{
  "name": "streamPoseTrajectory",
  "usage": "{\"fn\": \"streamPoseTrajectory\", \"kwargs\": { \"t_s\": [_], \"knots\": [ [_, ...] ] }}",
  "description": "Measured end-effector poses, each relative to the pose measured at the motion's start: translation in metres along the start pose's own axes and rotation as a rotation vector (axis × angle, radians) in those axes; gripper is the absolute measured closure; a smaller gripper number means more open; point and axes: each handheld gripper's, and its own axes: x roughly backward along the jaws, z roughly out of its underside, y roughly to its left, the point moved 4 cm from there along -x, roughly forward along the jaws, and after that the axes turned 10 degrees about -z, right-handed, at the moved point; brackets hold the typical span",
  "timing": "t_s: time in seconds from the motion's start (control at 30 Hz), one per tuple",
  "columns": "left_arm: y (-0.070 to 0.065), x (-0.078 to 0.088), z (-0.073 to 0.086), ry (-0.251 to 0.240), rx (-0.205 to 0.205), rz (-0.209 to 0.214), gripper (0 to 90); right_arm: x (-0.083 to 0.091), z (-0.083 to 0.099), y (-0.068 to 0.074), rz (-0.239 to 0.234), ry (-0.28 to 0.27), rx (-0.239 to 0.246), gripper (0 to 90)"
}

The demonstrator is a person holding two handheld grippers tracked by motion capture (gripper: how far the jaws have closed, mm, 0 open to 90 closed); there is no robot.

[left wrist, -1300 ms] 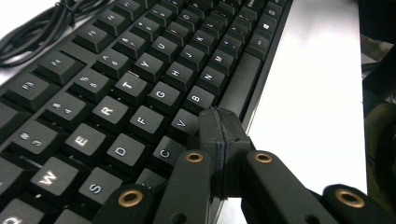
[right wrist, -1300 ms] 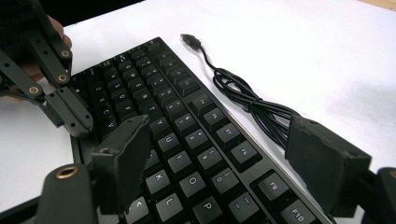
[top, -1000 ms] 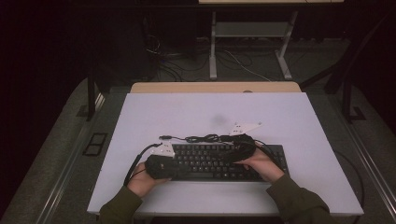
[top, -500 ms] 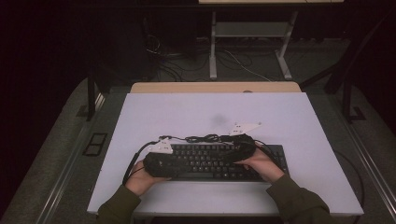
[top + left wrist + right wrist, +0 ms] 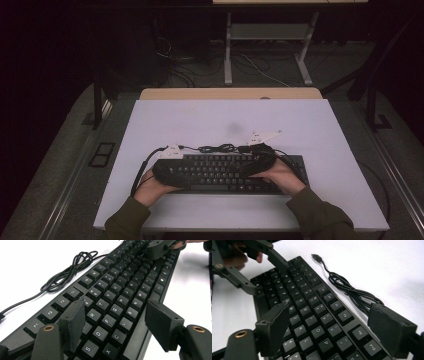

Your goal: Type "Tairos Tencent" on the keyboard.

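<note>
On the near half of the white table (image 5: 210,120), high view, the black keyboard (image 5: 220,172) lay flat, a gripper at each end. Left gripper (image 5: 115,325) view: jaws just opening, straddling the keys, gripping nothing. Right gripper (image 5: 337,327) view: jaws wide over the keys, empty, coiled cable (image 5: 352,293) beside.

My keyboard (image 5: 117,297) looks like black plastic, its keycaps matt with a faint sheen and pale printed legends, the frame around them slightly smoother. Its cable (image 5: 352,293) has a glossy black rubbery sheath, bundled in loops. The surface (image 5: 300,125) I work over reads as a smooth, matt white sheet, with a strip of pale wood (image 5: 230,93) along its far edge. On my left gripper (image 5: 117,322) the jaws carry dull, grainy black pads that look like foam or rubber, with rough edges, and brass-coloured metal eyelets. The right gripper (image 5: 332,327) has the same coarse pads.
</note>
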Motion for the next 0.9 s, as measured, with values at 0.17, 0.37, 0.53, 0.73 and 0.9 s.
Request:
{"fn": "streamPoseTrajectory", "kwargs": {
  "t_s": [0.17, 0.37, 0.53, 0.73, 0.9],
  "knots": [
    [0.001, 0.0, 0.0, -0.004, 0.001, -0.011, 27.5, 0.004, 0.0, -0.001, 0.002, -0.006, -0.013, 17.2],
    [0.001, 0.0, 0.0, -0.002, 0.001, -0.013, 27.2, 0.009, 0.001, -0.002, 0.007, -0.018, -0.026, 22.8],
    [0.001, 0.0, 0.0, -0.003, 0.0, -0.013, 27.1, 0.015, 0.004, -0.002, 0.017, -0.036, -0.031, 30.2],
    [0.001, 0.0, 0.0, -0.006, 0.0, -0.015, 26.9, 0.021, 0.004, -0.001, 0.021, -0.042, -0.027, 37.8],
    [0.001, 0.0, 0.0, -0.009, 0.004, -0.016, 26.3, 0.024, 0.006, 0.002, 0.032, -0.035, -0.013, 44.2]
  ]
}}
